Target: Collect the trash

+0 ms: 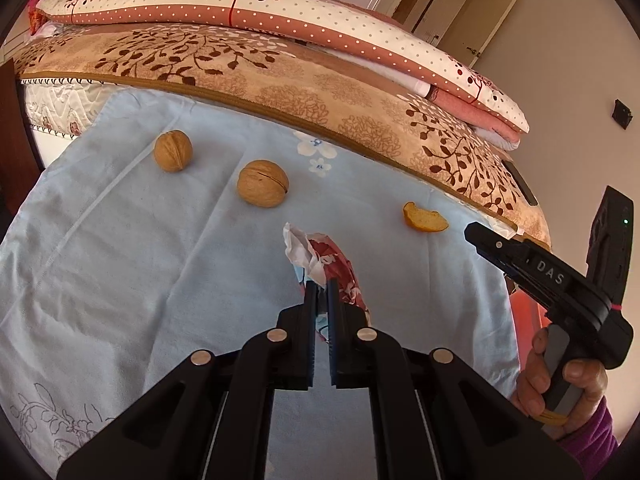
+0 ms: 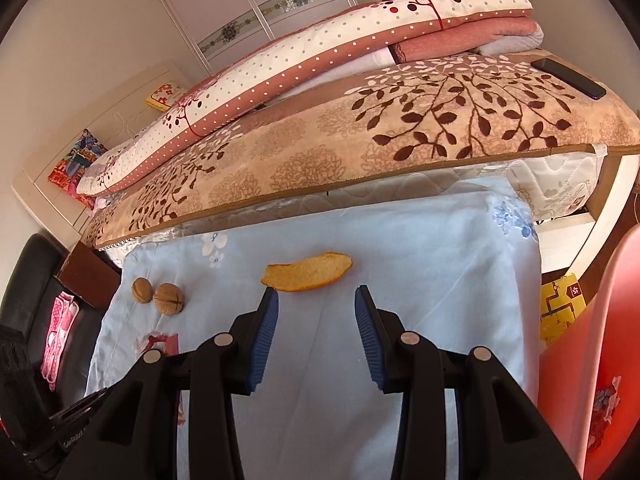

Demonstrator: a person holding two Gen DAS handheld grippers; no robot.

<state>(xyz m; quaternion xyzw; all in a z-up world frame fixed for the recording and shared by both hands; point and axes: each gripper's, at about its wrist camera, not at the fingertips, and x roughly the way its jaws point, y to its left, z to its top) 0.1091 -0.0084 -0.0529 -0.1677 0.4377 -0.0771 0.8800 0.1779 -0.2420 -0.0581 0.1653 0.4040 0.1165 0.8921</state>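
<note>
Orange peel (image 2: 307, 273) lay on the pale blue cloth (image 2: 420, 280) that covered the desk, just ahead of the right tongs (image 2: 316, 294) and slightly toward their left finger, its long axis running across the view, almost square to the line of the fingers. The right tongs stood wide open with nothing between their blue pads (image 2: 266, 332), and the gap looked a little narrower than the peel was long, so by my reading a grasp would go better across the peel's short width than end to end. Those tongs were the nearer pair to the peel; they pointed toward the bed and were held low over the cloth. The left tongs (image 1: 321, 294) were closed on a crumpled wrapper (image 1: 320, 256), red-patterned and white, which stuck out forward past their tips; whether it was lifted clear of the cloth I could not tell. From the left wrist view the peel (image 1: 425, 218) sat ahead and to the right of that wrapper, with the right hand (image 1: 560, 376) gripping its handle further right. Two walnuts (image 1: 263, 183) rested well apart from the peel, toward the left. A pink bin (image 2: 592, 360) rose at the right edge, a scrap already inside.
</note>
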